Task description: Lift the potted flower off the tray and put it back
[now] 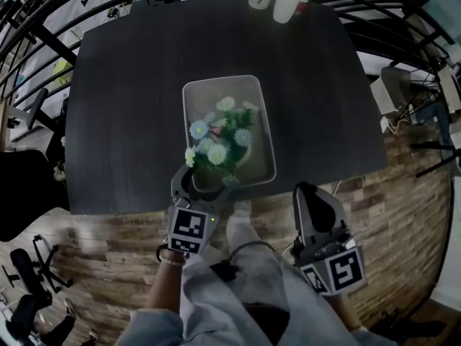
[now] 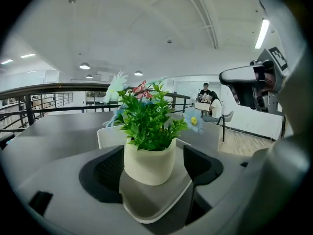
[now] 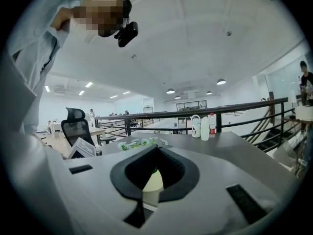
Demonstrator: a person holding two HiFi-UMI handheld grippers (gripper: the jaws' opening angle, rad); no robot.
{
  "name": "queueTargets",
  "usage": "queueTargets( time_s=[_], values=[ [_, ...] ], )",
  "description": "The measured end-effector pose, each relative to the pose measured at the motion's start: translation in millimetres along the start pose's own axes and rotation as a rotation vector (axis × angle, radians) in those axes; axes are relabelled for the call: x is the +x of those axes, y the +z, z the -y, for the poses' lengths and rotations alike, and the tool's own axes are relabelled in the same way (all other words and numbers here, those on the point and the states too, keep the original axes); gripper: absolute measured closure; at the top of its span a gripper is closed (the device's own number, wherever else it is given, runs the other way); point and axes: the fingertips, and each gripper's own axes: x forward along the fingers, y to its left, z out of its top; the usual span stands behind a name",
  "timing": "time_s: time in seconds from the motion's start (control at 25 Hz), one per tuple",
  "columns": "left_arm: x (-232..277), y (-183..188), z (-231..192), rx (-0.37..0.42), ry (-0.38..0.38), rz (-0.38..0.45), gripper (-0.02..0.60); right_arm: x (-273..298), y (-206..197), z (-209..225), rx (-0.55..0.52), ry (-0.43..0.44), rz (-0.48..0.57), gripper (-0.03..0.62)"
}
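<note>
**A:** Head view?
**B:** The cream pot of green leaves and pale flowers (image 1: 220,150) stands at the white rectangular tray's (image 1: 193,94) seven o'clock corner, with your left gripper (image 1: 204,181) around it.
**A:** Left gripper view?
**B:** The jaws are released, clear of the pot.
**A:** Right gripper view?
**B:** Your right gripper (image 3: 156,151) is clenched and empty.

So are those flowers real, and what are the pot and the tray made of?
Flowers: likely plastic or fabric; the leaves look stiff and evenly green. Pot: matte cream, smooth, perhaps ceramic or plastic. Tray: pale, smooth, rounded corners, probably plastic; can't be sure.
</note>
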Motion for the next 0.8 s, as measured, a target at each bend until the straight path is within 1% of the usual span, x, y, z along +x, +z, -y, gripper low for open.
queueTargets(
  time_s=[0.12, 0.16, 0.36, 0.8],
  values=[
    [7, 0, -3, -0.013, 0.017, 0.009, 0.202, 2, -5, 3, 0.008, 0.017, -0.01, 0.591],
    [8, 1, -3, -0.018, 0.021, 0.013, 0.19, 3, -6, 4, 0.008, 0.02, -0.012, 0.591],
    [13, 6, -4, -0.028, 0.04, 0.017, 0.19, 5, -7, 12, 0.007, 0.028, -0.022, 0.591],
    [26, 19, -4, -0.012, 0.031, 0.049, 0.189, 8, -9, 22, 0.051, 0.018, -0.003, 0.591]
  ],
)
